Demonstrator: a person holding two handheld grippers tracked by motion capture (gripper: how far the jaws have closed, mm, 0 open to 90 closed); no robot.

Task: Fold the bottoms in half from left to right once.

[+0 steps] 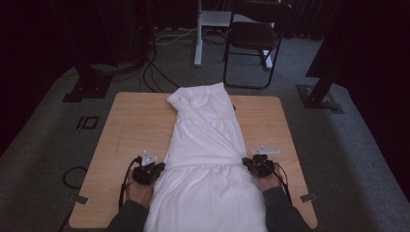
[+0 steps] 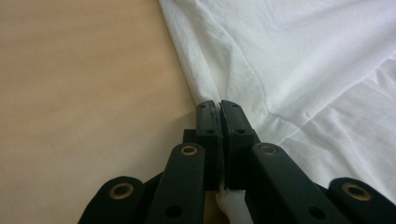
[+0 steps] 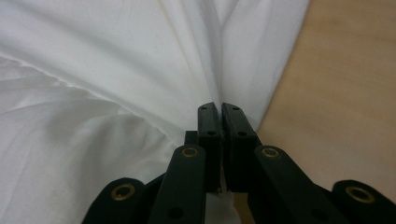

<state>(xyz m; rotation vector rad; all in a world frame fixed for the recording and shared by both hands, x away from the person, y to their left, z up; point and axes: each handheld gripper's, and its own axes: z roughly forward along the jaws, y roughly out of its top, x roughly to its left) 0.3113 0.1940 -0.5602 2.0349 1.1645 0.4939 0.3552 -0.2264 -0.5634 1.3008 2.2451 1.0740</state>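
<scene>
Left gripper (image 2: 219, 105): clamped shut on the white garment's (image 1: 205, 145) left edge, fabric pinched between its pads.
Right gripper (image 3: 219, 106): likewise closed on the opposite edge.
Purpose: probably paired side grips for a fold.
Garment: lengthwise down the table (image 1: 130, 125).
High view adds: chair (image 1: 254, 36) beyond.

Dim room: grey carpet (image 1: 43, 145), black folding chair (image 1: 254, 36) and white table leg (image 1: 198, 34) far beyond the grippers.
</scene>
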